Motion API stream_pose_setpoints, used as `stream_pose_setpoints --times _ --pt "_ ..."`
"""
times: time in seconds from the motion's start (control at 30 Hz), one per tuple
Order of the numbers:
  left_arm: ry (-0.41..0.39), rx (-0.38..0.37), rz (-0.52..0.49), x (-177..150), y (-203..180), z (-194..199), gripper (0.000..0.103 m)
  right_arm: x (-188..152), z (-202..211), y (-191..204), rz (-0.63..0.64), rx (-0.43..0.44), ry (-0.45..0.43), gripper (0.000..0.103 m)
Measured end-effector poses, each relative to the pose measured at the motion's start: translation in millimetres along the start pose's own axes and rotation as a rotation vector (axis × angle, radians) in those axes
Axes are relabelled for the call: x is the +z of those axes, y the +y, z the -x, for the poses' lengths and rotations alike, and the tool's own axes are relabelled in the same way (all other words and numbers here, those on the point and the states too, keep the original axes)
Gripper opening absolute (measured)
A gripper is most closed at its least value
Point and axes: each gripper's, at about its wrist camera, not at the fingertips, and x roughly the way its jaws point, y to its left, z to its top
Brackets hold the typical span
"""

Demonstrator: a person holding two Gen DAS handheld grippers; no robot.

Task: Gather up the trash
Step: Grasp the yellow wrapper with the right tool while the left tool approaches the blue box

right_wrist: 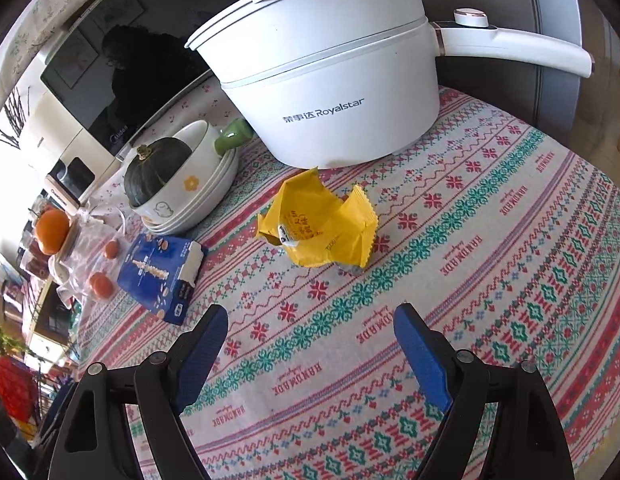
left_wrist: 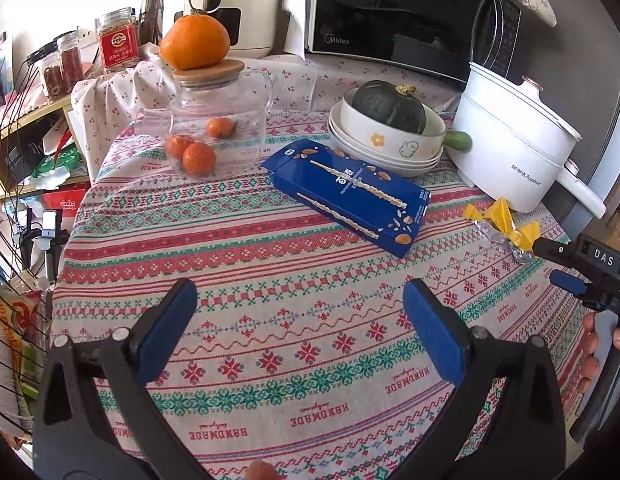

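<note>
Yellow wrapper (right_wrist: 320, 230) is crumpled on the patterned tablecloth (right_wrist: 490, 280), just in front of the white Royalstar pot (right_wrist: 330, 92), with a bit of silver foil showing at its edge. Blue snack box (left_wrist: 346, 196) lies flat mid-table, near the stack of bowls (left_wrist: 386, 148) holding a dark green squash (left_wrist: 390, 106). Your right gripper (right_wrist: 310, 320) is spread wide with nothing between the blue pads, wrapper just ahead of it. Your left gripper (left_wrist: 299, 296) is also spread wide and empty, over bare cloth short of the box. Glass jug (left_wrist: 217, 128) with oranges sits behind.
</note>
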Motion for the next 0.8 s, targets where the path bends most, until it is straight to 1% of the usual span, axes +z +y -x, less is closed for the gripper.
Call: stream_pose_setpoints --times 0.07,0.17,0.2,0.3,0.37,0.4,0.43,0.47,0.5,0.53,0.57,0.63,0.73,0.8 --pt "0.007 0.009 0.0 0.6 0.2 -6.4 0.102 5.7 -9.2 -1.1 -0.005 0.014 0.008 0.086" --pt "0.036 0.006 0.016 -0.4 1.6 -16.3 0.102 12.9 -22.2 -3.5 -0.034 0.051 0.008 0.083" --pt "0.045 0.001 0.023 -1.0 2.2 -19.0 0.102 16.0 -26.4 -5.1 -0.048 0.05 0.004 0.079" --pt "0.063 -0.005 0.037 -1.5 1.6 -24.4 0.102 24.3 -34.3 -11.4 -0.094 0.028 -0.025 0.076" --pt "0.067 -0.017 0.046 -0.2 0.7 -27.3 0.102 29.3 -41.9 -15.8 -0.123 0.017 -0.031 0.071" --pt "0.068 -0.019 0.052 1.3 -0.3 -29.6 0.102 31.4 -46.3 -18.6 -0.136 0.011 -0.027 0.066" --pt "0.072 -0.02 0.057 3.2 -1.6 -32.2 0.102 33.3 -50.7 -20.8 -0.144 0.009 -0.022 0.064" --pt "0.081 -0.025 0.064 5.9 -3.6 -35.6 0.102 34.6 -54.5 -22.2 -0.146 0.01 -0.019 0.059" --pt "0.087 -0.032 0.071 8.4 -5.5 -38.7 0.102 36.6 -58.9 -23.0 -0.141 0.014 -0.006 0.028" --pt "0.088 -0.038 0.072 11.1 -7.9 -40.7 0.102 37.7 -63.1 -24.1 -0.141 0.018 0.013 0.017" --pt "0.087 -0.038 0.068 13.8 -11.3 -42.9 0.102 38.5 -65.0 -24.8 -0.145 0.023 0.015 0.017" --pt "0.092 -0.017 0.07 20.8 -19.7 -49.3 0.102 39.6 -64.3 -23.0 -0.114 0.024 0.009 0.015" --pt "0.119 0.017 0.109 38.2 -38.2 -62.5 0.102 39.6 -58.4 -25.5 -0.069 0.037 0.008 0.015" --pt "0.139 0.069 0.116 51.6 -58.4 -72.8 0.102 36.4 -54.6 -29.1 -0.06 0.052 0.015 0.014"
